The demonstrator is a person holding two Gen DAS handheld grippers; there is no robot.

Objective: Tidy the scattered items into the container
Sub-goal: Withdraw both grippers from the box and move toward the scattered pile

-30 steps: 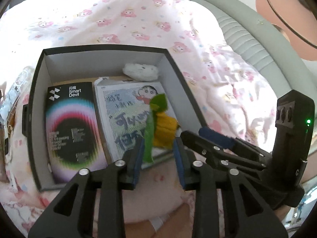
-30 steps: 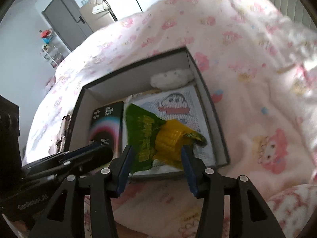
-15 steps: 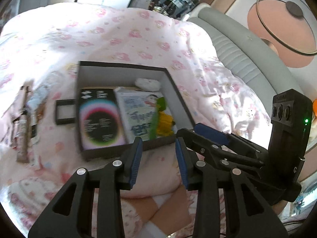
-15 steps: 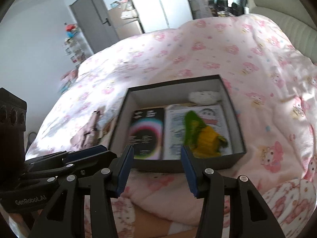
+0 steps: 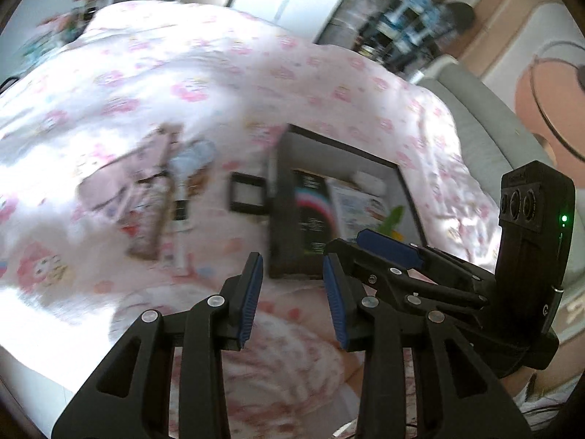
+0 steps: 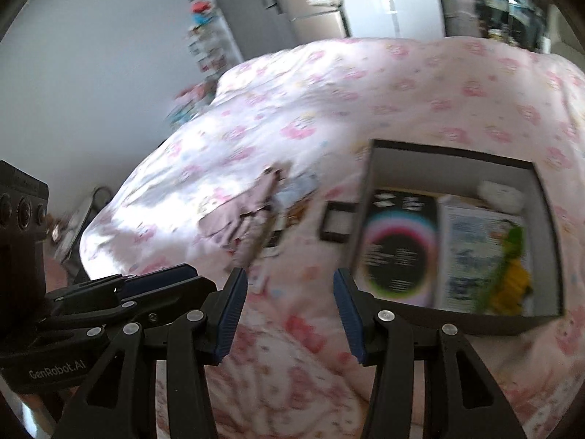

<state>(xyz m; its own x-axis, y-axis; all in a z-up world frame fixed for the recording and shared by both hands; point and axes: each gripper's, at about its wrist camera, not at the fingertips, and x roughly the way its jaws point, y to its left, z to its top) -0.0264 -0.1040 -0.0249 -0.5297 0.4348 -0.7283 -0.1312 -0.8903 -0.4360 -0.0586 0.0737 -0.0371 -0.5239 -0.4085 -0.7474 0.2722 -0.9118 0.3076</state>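
Observation:
A dark cardboard box (image 6: pixel 453 153) sits on the pink quilt; it also shows in the left wrist view (image 5: pixel 278 197). Inside lie a black packet with a coloured ring (image 6: pixel 398 245), a cartoon booklet (image 6: pixel 471 252), a white fluffy thing (image 6: pixel 501 194) and a green and yellow corn snack pack (image 6: pixel 512 270). Left of the box lie a small black frame (image 6: pixel 336 223), a brownish pink pouch (image 6: pixel 241 216) and pale blue packets (image 5: pixel 190 157). My left gripper (image 5: pixel 292 278) and right gripper (image 6: pixel 289 292) are both open and empty, held above the quilt short of the box.
The pink patterned quilt (image 5: pixel 204 73) covers the whole bed. A grey padded headboard (image 5: pixel 486 117) runs along the right. A grey door and white wardrobes (image 6: pixel 278 7) stand beyond the bed. Both views are motion-blurred.
Both grippers have pulled back and swung left, away from the box. The corn snack pack, held a second ago by the right gripper, now lies in the box. The scattered items have come into view.

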